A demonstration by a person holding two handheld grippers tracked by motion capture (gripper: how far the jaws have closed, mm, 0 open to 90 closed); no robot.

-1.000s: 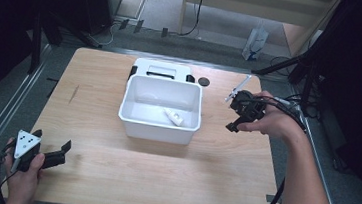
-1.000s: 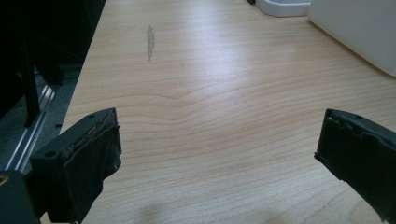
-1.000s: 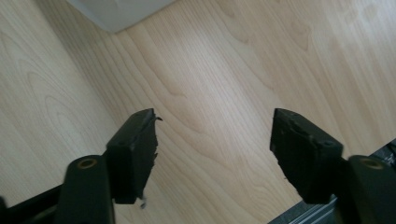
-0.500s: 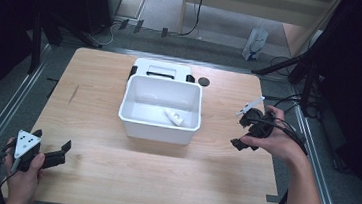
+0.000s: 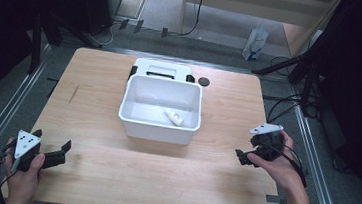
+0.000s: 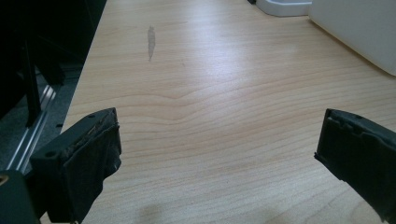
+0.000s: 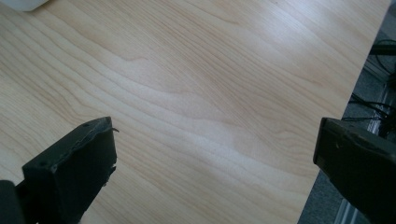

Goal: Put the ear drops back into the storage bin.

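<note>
The right gripper point(image 5: 245, 156) sits low over the right edge of the table point(image 5: 221, 186), held in the person's right hand point(image 5: 278, 164), its jaws spread wide with nothing between them; in the right gripper view point(image 7: 215, 154) bare wood grain lies between the two black jaws, and the table's edge runs just past the far one. Those jaws have just been opening, and they stand empty. The left gripper point(image 5: 53, 152) rests at the table's near left corner in the left hand point(image 5: 24, 170), its jaws also wide apart and empty, with plain tabletop between them in the left gripper view point(image 6: 217, 154). Between the two grippers, well apart from both, a white bin point(image 5: 159, 127) stands at mid-table, and a small white tube-like object point(image 5: 173, 117) lies on its floor toward the right. Behind the bin, touching or just beside it, is a white device point(image 5: 162, 69), with a small dark disc point(image 5: 203, 81) on the wood to its right.
</note>
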